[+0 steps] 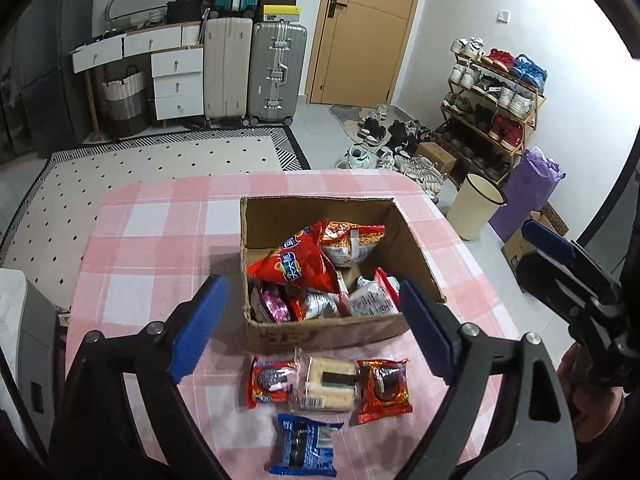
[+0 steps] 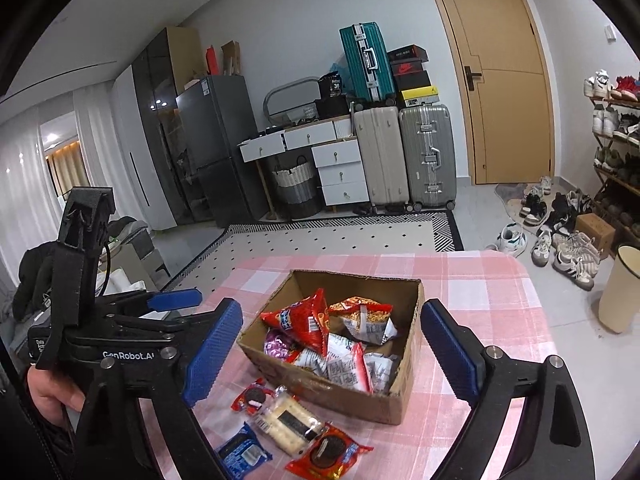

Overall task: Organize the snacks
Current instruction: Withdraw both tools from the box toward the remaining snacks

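Note:
An open cardboard box point(image 1: 344, 332) point(image 2: 344, 392) holds several snack bags on the pink checked tablecloth point(image 1: 160, 232). In front of it lie two red cookie packs point(image 1: 269, 385) point(image 1: 384, 390), a clear rice-cake pack point(image 1: 328, 386) point(image 2: 286, 420) and a blue cookie pack point(image 1: 304, 446) point(image 2: 243, 451). My left gripper point(image 1: 312, 332) is open and empty above these packs. My right gripper point(image 2: 332, 354) is open and empty above the box's near side; it also shows at the right of the left wrist view point(image 1: 552, 248).
A cream bin point(image 1: 474, 210) stands on the floor right of the table, by a shoe rack point(image 1: 492, 112) and loose shoes. Suitcases point(image 1: 276, 72), drawers point(image 1: 176, 76) and a door point(image 1: 368, 28) line the far wall. A patterned rug point(image 1: 160, 168) lies beyond the table.

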Available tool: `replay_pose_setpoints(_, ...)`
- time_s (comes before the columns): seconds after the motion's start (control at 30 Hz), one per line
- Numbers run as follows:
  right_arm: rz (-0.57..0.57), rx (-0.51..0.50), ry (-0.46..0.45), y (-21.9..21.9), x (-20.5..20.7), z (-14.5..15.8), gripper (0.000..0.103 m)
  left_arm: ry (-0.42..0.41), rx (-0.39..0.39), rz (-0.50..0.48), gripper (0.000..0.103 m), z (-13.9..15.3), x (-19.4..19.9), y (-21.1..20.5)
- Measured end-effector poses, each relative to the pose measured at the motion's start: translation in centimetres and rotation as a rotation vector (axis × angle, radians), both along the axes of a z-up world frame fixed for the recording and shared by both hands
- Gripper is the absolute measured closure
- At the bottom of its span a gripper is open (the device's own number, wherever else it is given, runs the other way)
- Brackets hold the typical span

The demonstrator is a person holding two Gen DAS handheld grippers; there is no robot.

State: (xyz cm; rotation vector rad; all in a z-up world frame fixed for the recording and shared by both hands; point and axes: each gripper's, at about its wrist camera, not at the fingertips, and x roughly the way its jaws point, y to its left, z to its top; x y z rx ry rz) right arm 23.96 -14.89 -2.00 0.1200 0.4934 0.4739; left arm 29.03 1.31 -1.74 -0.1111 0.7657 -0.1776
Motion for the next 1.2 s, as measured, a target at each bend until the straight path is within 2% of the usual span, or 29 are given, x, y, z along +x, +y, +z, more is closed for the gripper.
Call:
replay_pose_setpoints(0.2, 0.009, 0.000, -0.004, 0.1, -2.6, 0.1, 0.010, -0.041, -0.003, 0.018, 0.002, 1.2, -3.2, 0.0)
replay_pose_setpoints(0.53, 0.010, -0.011, -0.002, 0.0, -6.5, -0.7, 0.009, -0.093, -0.001, 0.039, 0.001, 2.2, -8.2, 0.3)
replay_pose_setpoints(0.67, 0.011, -0.012, 0.011, -0.1, -7.8, -1.9, 0.004, -0.096, -0.011, 0.042, 0.001, 1.1, -10.2, 0.2)
replay_pose_setpoints(0.9, 0.019, -0.030, 0.045, 0.0, -9.1, -4.0, 0.004, -0.088, -0.042, 0.076, 0.001, -2.0, -13.3, 0.6)
replay_pose_setpoints(1.2, 0.016, -0.038, 0.094, -0.2, -9.8, -7.2, 0.003, -0.059, -0.058, 0.095, 0.001, -5.0, -14.8, 1.5)
